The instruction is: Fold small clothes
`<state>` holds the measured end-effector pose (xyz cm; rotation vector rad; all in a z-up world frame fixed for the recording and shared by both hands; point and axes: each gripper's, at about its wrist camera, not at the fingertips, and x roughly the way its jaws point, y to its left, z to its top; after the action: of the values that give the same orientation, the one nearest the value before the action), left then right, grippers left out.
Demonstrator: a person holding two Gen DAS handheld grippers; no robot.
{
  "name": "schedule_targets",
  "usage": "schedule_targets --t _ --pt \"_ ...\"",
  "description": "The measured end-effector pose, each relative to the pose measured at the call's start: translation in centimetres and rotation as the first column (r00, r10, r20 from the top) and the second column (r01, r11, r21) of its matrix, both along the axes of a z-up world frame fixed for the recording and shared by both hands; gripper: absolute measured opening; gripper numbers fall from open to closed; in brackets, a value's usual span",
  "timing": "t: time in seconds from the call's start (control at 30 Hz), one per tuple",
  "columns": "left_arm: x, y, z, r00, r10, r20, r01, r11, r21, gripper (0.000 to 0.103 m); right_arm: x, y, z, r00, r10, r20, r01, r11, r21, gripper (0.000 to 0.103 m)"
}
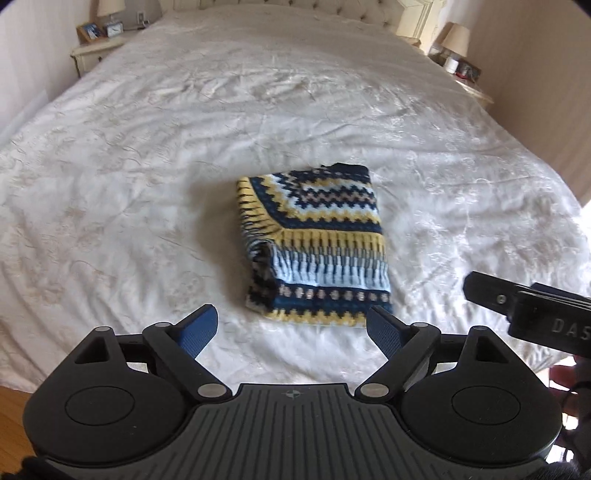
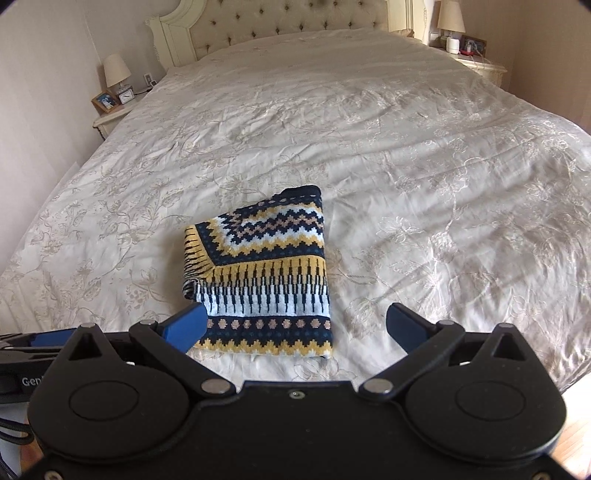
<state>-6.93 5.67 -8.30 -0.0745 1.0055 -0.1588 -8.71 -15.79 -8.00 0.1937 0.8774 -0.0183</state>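
A small knitted garment (image 1: 314,243) with navy, yellow and light-blue zigzag bands lies folded into a compact rectangle on the white bedspread (image 1: 147,184). It also shows in the right wrist view (image 2: 262,280). My left gripper (image 1: 291,325) is open and empty, held just short of the garment's near edge. My right gripper (image 2: 295,325) is open and empty, also just short of the near edge, with its left finger in front of the garment's near left corner. The right gripper's body (image 1: 532,314) shows at the right of the left wrist view.
The bed fills most of both views, with a tufted headboard (image 2: 288,26) at the far end. Nightstands with lamps stand on either side (image 2: 114,99) (image 2: 476,55). Wooden floor (image 1: 14,410) shows by the bed's near edge.
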Motion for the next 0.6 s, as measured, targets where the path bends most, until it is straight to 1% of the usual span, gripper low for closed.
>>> schedule_targets --t 0.13,0.23,0.33,0.43,0.53,0.6 --pt "0.0 0.3 0.3 1.0 0.02 0.0 -0.02 0.999 0.033 0.087 -0.3 -0.1 0.4 1.0 -0.011 0.007 0.011 1.0 -0.003 0.103" --pt "-0.1 0.7 0.8 0.998 0.058 0.006 -0.059 0.996 0.065 0.085 -0.4 0.0 0.7 1.0 -0.009 0.014 0.009 1.0 -0.003 0.103" --pt "-0.1 1.3 1.7 0.994 0.105 0.023 -0.106 0.991 0.077 0.085 -0.4 0.1 0.8 1.0 -0.006 0.016 0.006 1.0 0.005 0.103" --pt "-0.2 1.7 2.5 0.993 0.109 0.052 -0.112 0.991 0.072 0.086 -0.5 0.3 0.9 1.0 -0.006 0.019 0.006 1.0 0.011 0.103" --pt "-0.3 1.8 2.9 0.992 0.107 0.06 -0.11 0.992 0.058 0.087 -0.5 0.5 1.1 1.0 -0.004 0.018 0.004 1.0 0.012 0.103" --pt "-0.3 1.6 2.8 0.993 0.096 0.061 -0.101 0.992 0.071 0.087 -0.5 0.4 1.1 1.0 -0.006 0.019 0.006 1.0 0.01 0.103"
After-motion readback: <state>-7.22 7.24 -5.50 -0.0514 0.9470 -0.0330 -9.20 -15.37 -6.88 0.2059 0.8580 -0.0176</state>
